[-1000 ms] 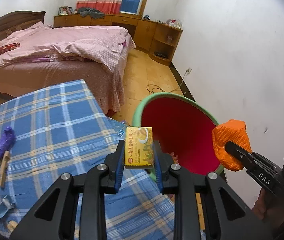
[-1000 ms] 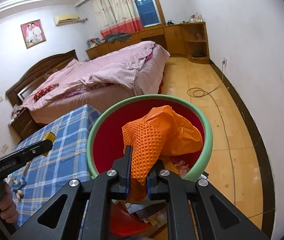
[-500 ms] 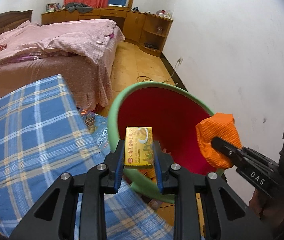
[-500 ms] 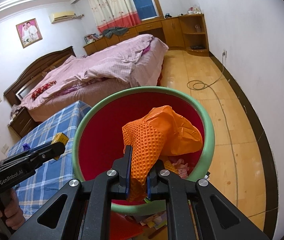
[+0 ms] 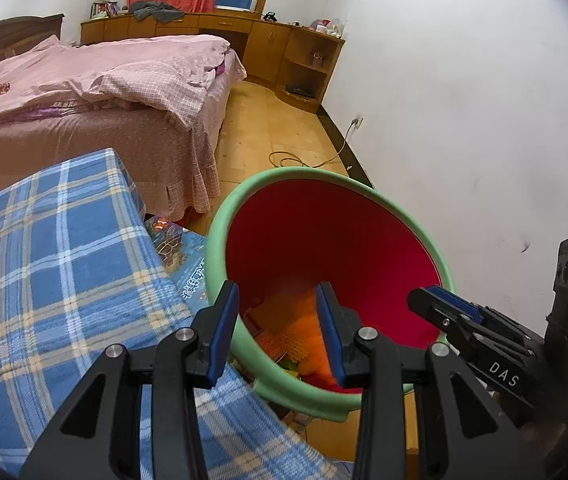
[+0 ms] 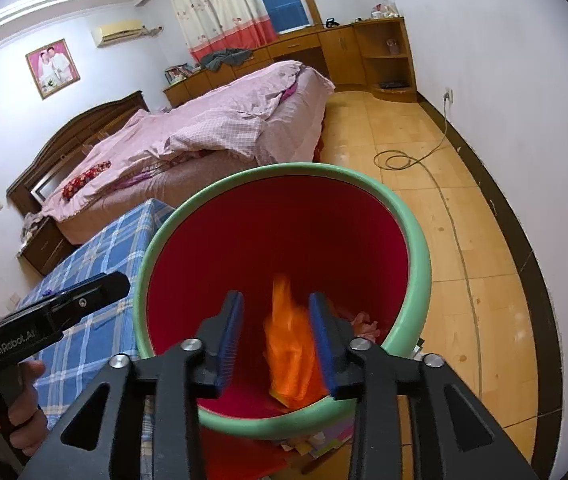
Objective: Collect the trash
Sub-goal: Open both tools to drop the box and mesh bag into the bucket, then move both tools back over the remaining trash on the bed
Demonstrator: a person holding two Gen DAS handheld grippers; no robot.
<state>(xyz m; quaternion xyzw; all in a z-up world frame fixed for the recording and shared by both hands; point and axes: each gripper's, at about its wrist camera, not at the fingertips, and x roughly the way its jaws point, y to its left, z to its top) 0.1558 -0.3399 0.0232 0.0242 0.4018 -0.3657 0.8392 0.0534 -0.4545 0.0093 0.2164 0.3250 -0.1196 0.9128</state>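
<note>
The crumpled orange waffle-textured glove (image 6: 289, 354) is a blurred streak between the blue pads of the right hand-held gripper (image 6: 277, 340), touching neither, inside the mouth of the round bin with the green rim and red inner wall (image 6: 418, 248). Those jaws have just been opening and stand partly apart, gripping nothing. In the left wrist view, orange material (image 5: 302, 332) lies low in the bin among other scraps, with a small yellow-orange carton (image 5: 269, 334) beside it. The left hand-held gripper (image 5: 280, 330) hangs over the near rim, its jaws also just opened to a moderate gap, and nothing sits between the pads. The two tools are side by side, the right one at the bin's right edge in the left view. Left of the bin is the desk under a blue plaid cloth (image 5: 64, 264), with a printed blue box (image 5: 182, 256) wedged between them. Beyond stand the bed with a pink quilt (image 5: 116, 80) and the wooden floor (image 6: 484, 280) with a coiled cable (image 6: 398, 160).
</note>
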